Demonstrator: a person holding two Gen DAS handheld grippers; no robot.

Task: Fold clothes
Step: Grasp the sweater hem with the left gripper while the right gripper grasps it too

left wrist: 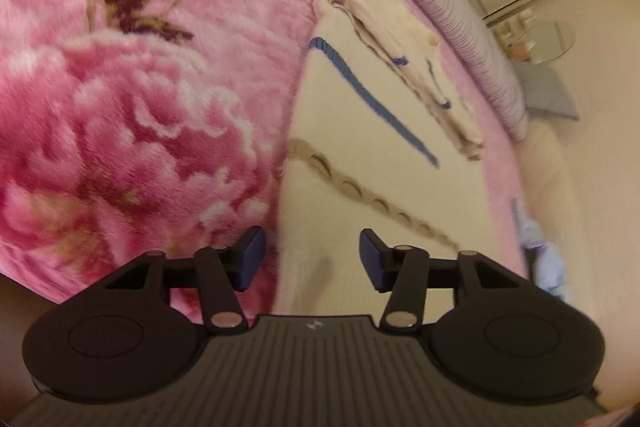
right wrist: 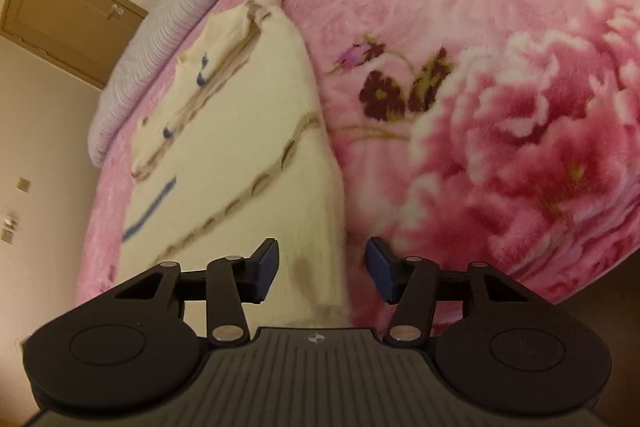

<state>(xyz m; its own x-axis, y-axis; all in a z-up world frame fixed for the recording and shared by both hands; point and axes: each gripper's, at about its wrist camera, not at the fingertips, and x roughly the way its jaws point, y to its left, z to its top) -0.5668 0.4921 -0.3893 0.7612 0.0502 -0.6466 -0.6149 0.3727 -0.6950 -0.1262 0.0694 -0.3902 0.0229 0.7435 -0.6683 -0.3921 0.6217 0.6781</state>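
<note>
A cream garment point(left wrist: 360, 131) with a blue stripe and a tan dotted band lies flat on a pink floral blanket point(left wrist: 120, 107). One part is folded over along its far edge. My left gripper point(left wrist: 312, 259) is open and empty, just above the garment's near left edge. In the right wrist view the same garment point(right wrist: 240, 147) lies left of centre. My right gripper point(right wrist: 322, 269) is open and empty over the garment's near right edge, with cloth between the fingers but not pinched.
The blanket point(right wrist: 500, 107) covers a bed with a striped mattress edge point(left wrist: 460, 15). Beyond it are a cream floor, a grey cushion point(left wrist: 548, 95), a round mirror point(left wrist: 548, 39), closet doors, and a brown door point(right wrist: 68, 15).
</note>
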